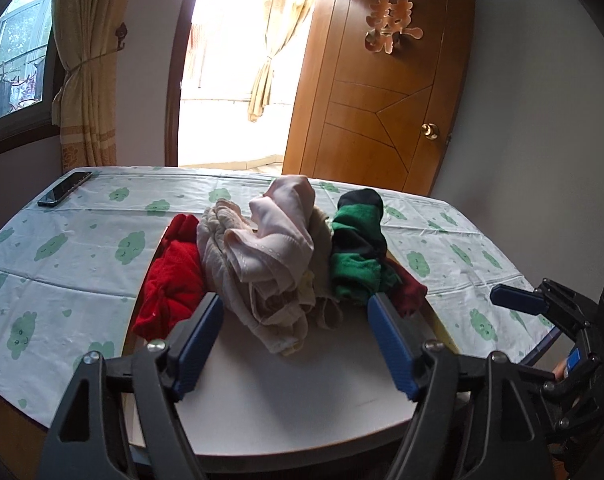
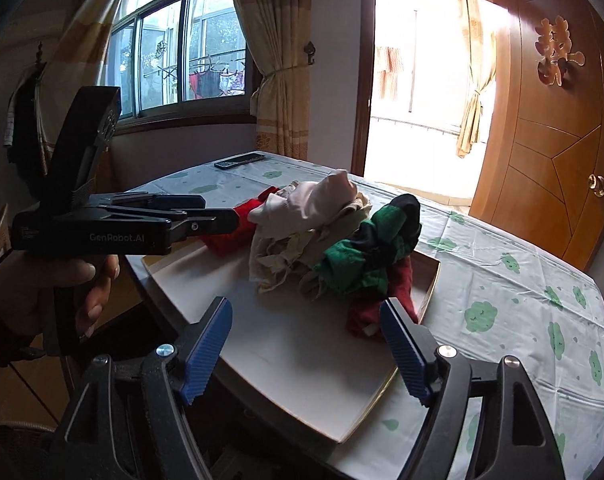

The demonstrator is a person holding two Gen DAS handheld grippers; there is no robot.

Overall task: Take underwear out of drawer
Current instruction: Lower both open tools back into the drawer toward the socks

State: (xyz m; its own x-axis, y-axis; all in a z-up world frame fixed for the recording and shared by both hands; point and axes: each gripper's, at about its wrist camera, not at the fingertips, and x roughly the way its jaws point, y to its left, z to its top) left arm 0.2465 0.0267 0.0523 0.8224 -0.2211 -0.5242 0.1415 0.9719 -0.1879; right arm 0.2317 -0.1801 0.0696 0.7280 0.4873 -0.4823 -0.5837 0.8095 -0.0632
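On the cloud-print table [image 1: 82,248], a white drawer [image 1: 294,392] heaped with underwear [image 1: 270,256].
Both the left gripper [image 1: 296,316] and right gripper [image 2: 305,320] stand wide apart and empty, short of the pile, which sits at the drawer's far end. Best to pinch one loose top fold, probably the pale pink piece [image 2: 321,196], and lift it clear of the green-and-black piece [image 2: 365,248] and red pieces [image 1: 170,284].

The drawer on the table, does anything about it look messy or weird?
Yes. The drawer lies on the table, out of any cabinet. The underwear inside isn't folded: a crumpled beige pile, a red piece and a green-and-black piece heap at its far end, leaving the near end bare.
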